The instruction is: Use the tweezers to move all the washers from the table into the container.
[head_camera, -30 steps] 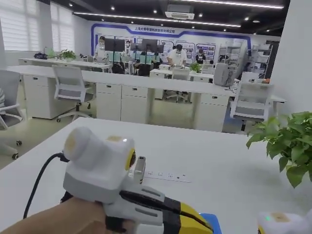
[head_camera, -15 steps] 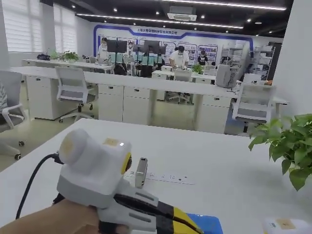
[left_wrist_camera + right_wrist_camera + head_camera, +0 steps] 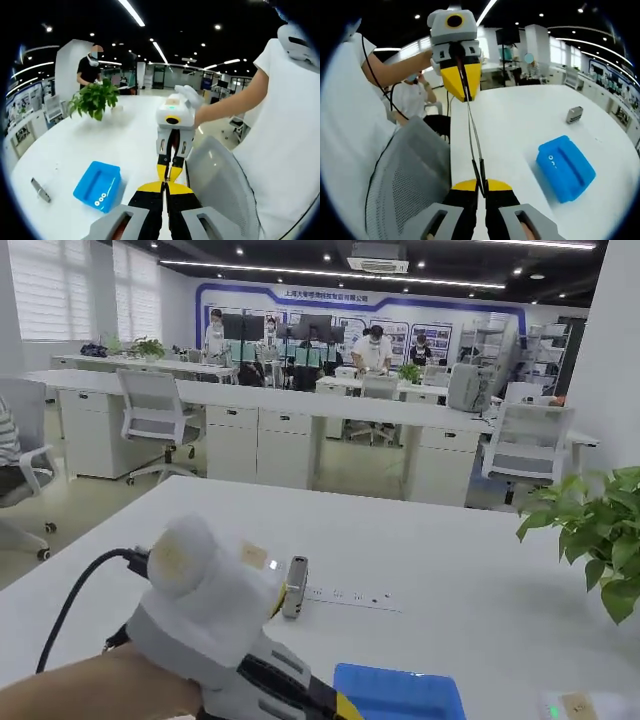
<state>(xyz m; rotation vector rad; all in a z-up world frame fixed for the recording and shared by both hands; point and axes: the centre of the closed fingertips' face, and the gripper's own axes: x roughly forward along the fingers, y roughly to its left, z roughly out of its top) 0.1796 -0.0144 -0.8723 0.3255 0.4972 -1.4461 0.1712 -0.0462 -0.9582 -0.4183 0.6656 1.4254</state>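
A forearm (image 3: 80,695) at the left of the head view carries the left gripper (image 3: 165,186), and a black cable (image 3: 75,605) loops from it over the smooth white table (image 3: 480,580). Left of the blue container (image 3: 400,692), and farther from the person than it, a small grey box (image 3: 293,586) stands at the end of a flat white power strip (image 3: 350,597) that runs off to the right. The container sits at the table's near edge. In the left gripper view three pale washers (image 3: 100,198) lie inside it at one end. Well right of the container is a leafy green plant (image 3: 600,530).

On the person's side of the container the two grippers face each other tip to tip. In the right gripper view the thin dark tweezers (image 3: 472,135) run from between the clenched jaws of the right gripper (image 3: 481,186) to the left gripper's yellow tips, which are pressed together on the other end (as far as that view shows). A grey mesh chair back (image 3: 220,185) stands just beside the person.

Beyond the container the room is an open office. From the left there are window blinds (image 3: 50,290), a white swivel chair (image 3: 155,405), long white desks (image 3: 300,405) and people (image 3: 372,348) working before a blue-bordered wall display (image 3: 350,300), all under strip lights on a dark ceiling.
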